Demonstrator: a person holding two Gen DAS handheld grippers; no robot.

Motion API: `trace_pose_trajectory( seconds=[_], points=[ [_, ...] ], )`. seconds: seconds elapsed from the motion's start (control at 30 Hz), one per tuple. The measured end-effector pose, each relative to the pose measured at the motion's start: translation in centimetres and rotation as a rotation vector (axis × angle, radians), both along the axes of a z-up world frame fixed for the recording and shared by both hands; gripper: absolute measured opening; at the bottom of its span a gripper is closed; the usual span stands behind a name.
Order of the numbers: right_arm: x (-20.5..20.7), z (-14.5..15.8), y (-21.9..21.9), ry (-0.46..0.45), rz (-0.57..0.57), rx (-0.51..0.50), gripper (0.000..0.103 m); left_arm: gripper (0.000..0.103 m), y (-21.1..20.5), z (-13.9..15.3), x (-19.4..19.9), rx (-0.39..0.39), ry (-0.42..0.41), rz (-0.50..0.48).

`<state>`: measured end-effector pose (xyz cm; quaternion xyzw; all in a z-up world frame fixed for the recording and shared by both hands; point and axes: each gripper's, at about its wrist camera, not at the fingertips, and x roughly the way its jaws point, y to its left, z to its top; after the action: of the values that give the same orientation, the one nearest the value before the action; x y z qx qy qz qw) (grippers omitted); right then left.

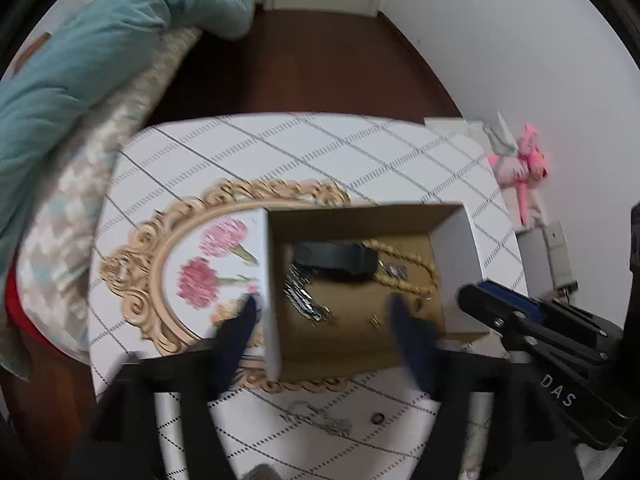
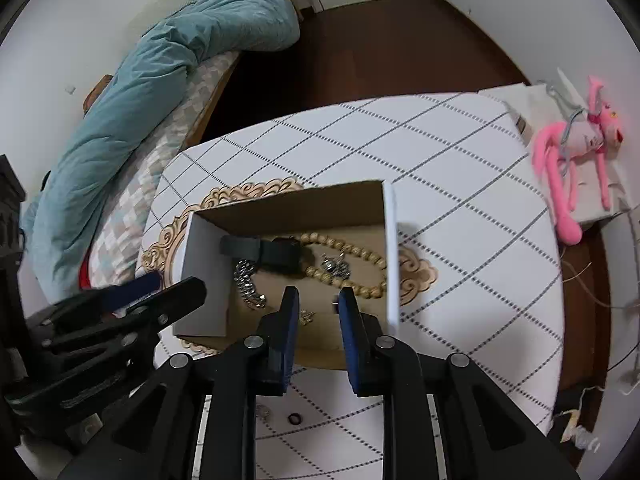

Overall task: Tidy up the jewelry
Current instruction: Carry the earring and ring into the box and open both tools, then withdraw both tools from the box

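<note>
Both grippers hang over the table's near edge, jaws parted and empty: the left gripper wide, the right gripper narrowly. Beyond, the open cardboard box holds a beaded necklace, silver chain and black band.

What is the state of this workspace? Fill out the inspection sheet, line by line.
Surface: table under white grid-pattern cloth, ornate floral tray on it.
Job's things: open cardboard box on the tray, holding bead necklace, black strap, silver chain, small pieces.
Clutter: small ring and a thin chain loose on the cloth.
Grippers: left gripper open, empty; right gripper slightly open, empty; both over the box.
Cables: thin cords beyond the table's right edge.
Surroundings: teal duvet, pink plush toy, dark wood floor.
</note>
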<state>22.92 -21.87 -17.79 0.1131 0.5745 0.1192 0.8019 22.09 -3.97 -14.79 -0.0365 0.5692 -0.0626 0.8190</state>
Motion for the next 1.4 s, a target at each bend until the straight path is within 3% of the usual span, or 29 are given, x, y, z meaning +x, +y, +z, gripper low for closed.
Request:
trace_pose_trajectory(
  seconds=[0.17,0.27,0.3,0.33,0.4,0.43,0.7,1.17,1.27,1.4],
  points=[
    [-0.8,0.6,-0.3,-0.041,-0.012,-0.056,0.031,0.077,1.1,-0.1,-0.4,0.064,-0.023,0.037],
    [-1.5,0.9,-0.2,-0.075,-0.025,-0.147,0.055,0.097,1.5,-0.5,-0.8,0.101,-0.033,0.05],
    [-1.8,1.0,-0.1,-0.085,-0.03,-0.187,0.07,0.101,1.7,-0.7,-1.1,0.111,-0.038,0.057],
    [-2.0,0.9,0.0,-0.092,-0.034,-0.222,0.084,0.102,1.9,-0.9,-1.3,0.119,-0.042,0.064],
    [-2.2,0.8,0.1,-0.097,-0.037,-0.265,0.099,0.102,2.0,-1.0,-1.5,0.14,-0.042,0.074],
    [-2.4,0.8,0.3,-0.1,-0.035,-0.298,0.101,0.103,2.2,-0.9,-1.7,0.142,-0.047,0.077],
    [-3.1,2.4,0.6,-0.144,-0.048,-0.356,0.103,0.103,2.4,1.3,-2.7,0.143,-0.107,0.085],
    [-6.0,6.5,1.0,-0.217,-0.065,-0.318,0.103,0.103,2.8,4.4,-4.8,0.115,-0.158,0.088],
    [-7.4,5.8,1.4,-0.208,-0.056,-0.311,0.103,0.103,3.4,4.1,-5.9,0.131,-0.159,0.1],
    [-9.3,2.1,2.7,-0.151,-0.018,-0.294,0.103,0.103,5.1,1.3,-8.2,0.19,-0.13,0.139]
  ],
)
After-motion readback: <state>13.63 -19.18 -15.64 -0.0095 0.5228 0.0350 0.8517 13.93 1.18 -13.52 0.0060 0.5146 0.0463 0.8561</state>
